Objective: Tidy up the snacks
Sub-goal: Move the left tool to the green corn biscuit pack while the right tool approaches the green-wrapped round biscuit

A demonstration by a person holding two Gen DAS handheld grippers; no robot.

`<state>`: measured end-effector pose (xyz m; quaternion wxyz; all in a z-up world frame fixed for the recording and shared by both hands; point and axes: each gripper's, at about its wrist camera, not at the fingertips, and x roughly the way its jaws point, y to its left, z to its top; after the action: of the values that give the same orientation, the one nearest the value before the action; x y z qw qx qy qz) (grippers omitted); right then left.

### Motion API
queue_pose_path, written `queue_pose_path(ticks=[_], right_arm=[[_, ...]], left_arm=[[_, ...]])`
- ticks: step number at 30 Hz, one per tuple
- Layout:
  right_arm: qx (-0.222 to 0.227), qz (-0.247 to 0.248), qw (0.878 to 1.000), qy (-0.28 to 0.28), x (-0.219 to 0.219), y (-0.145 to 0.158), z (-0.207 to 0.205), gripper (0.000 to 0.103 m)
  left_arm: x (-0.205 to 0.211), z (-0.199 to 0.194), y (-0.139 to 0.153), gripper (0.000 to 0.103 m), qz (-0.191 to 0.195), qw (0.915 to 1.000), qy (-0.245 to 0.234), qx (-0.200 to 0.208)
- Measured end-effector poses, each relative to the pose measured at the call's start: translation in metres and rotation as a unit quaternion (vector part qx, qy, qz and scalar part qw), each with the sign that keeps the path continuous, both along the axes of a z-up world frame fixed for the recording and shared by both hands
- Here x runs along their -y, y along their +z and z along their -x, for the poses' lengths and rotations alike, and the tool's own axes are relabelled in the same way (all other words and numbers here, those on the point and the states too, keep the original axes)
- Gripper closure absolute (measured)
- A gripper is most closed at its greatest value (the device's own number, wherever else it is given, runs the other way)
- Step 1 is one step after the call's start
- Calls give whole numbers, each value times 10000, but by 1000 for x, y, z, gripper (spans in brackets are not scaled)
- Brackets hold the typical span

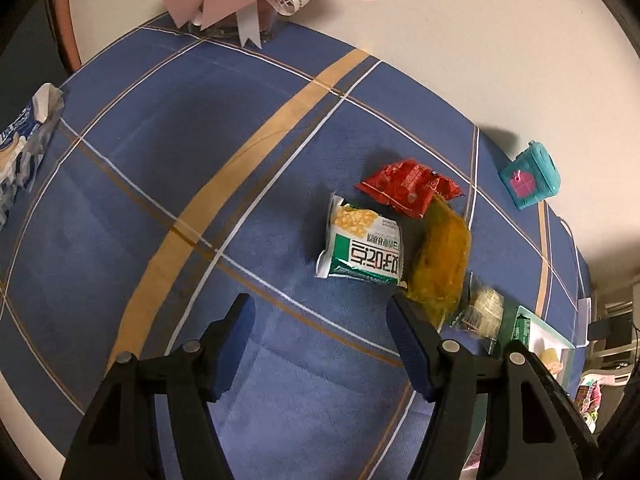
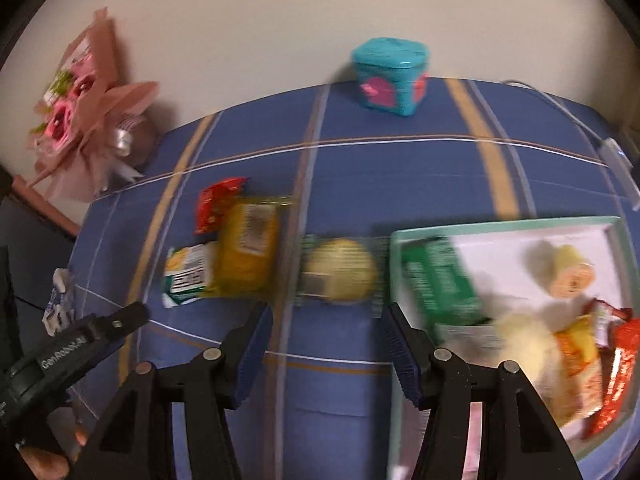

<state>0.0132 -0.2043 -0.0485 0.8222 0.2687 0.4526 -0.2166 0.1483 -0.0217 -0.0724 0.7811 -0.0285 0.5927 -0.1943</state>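
**Loose snack packets lying between two empty tongs and a part-filled tray**

A blue plaid cloth [image 1: 168, 184] fills most of both views. In the right wrist view a pale green tray [image 2: 500, 223] sits at lower right; its white floor already carries a green packet [image 2: 440, 280] leaning over the left rim, a yellow roll-shaped snack [image 2: 572, 272] toward the upper right, and orange and red wrappers [image 2: 616, 368] piled at the right edge, blurred beyond closer reading.

The snacks not yet sorted lie left of the tray in that view: a round pale snack in a clear wrapper [image 2: 340, 270] just beside the tray rim, then an amber packet [image 2: 248, 248], a green-and-white noodle-style packet [image 2: 188, 276] and a red packet [image 2: 218, 204] clustered together, touching or overlapping.

The right gripper [image 2: 326, 336] is empty, its jaws partly apart; the round snack lies directly above it in the frame, its wrapper's long axis running left to right. This hand seems the nearer one to it. The left gripper [image 1: 320, 320] is likewise empty and moderately spread; the green-and-white packet [image 1: 366, 244] lies up and right of it, with the amber packet [image 1: 440, 264] upright in frame, just off the right finger.

A teal box [image 2: 390, 80] stands on the cloth's far edge, and a pink bouquet [image 2: 80, 120] at upper left.
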Motion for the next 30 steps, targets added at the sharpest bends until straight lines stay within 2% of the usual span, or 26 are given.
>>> queue_pose_path(ticks=[3, 8, 19, 26, 30], right_arm=[[98, -89, 9999, 73, -10, -6, -17, 42], [34, 121, 9998, 125, -20, -12, -35, 42], [36, 343, 9991, 244, -11, -20, -63, 42], [81, 353, 9989, 313, -7, -27, -75, 42], [74, 340, 9988, 333, -7, -32, -78, 42]], left_arm=[[5, -5, 0, 34, 122, 9999, 50, 7], [9, -18, -5, 34, 178, 9997, 144, 57], [22, -40, -16, 34, 239, 9994, 144, 202], [28, -48, -38, 34, 475, 9988, 115, -67], [27, -49, -42, 34, 600, 9981, 97, -138]])
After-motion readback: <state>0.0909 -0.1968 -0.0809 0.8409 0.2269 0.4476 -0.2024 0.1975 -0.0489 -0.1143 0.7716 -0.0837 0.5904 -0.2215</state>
